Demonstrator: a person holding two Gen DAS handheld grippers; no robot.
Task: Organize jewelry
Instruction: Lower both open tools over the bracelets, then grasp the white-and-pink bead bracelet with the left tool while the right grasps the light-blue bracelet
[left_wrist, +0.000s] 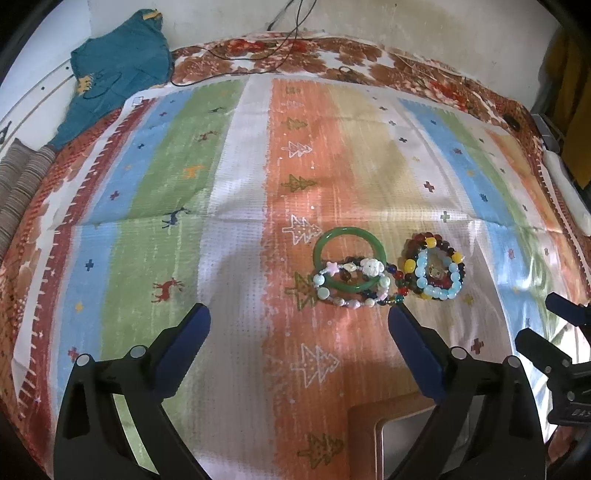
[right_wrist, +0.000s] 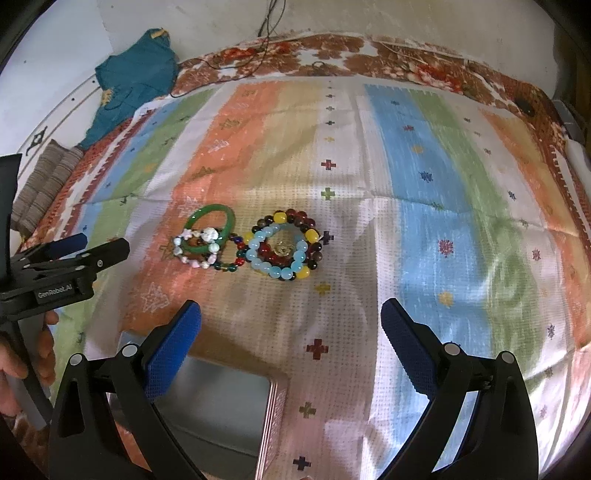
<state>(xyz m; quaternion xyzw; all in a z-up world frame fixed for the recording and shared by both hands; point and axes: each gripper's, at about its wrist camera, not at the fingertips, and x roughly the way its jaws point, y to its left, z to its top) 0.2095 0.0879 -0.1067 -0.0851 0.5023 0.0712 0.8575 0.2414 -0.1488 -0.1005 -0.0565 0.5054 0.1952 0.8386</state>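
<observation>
Both the left gripper (left_wrist: 299, 319) and right gripper (right_wrist: 290, 314) are held spread, empty, short of the green bangle (left_wrist: 349, 258); beaded bracelets (left_wrist: 436, 271) are piled just beside it.

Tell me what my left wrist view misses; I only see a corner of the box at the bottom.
Observer: The box lies open near the left finger of the right hand-held gripper; the grey inside that shows is bare.
Operator: Report its jaws.
Observer: Wide open, holding nothing, short of the beaded bracelet pile.
Operator: Check my own grip.
Observer: A hand holds the left hand-held gripper by its handle.
</observation>
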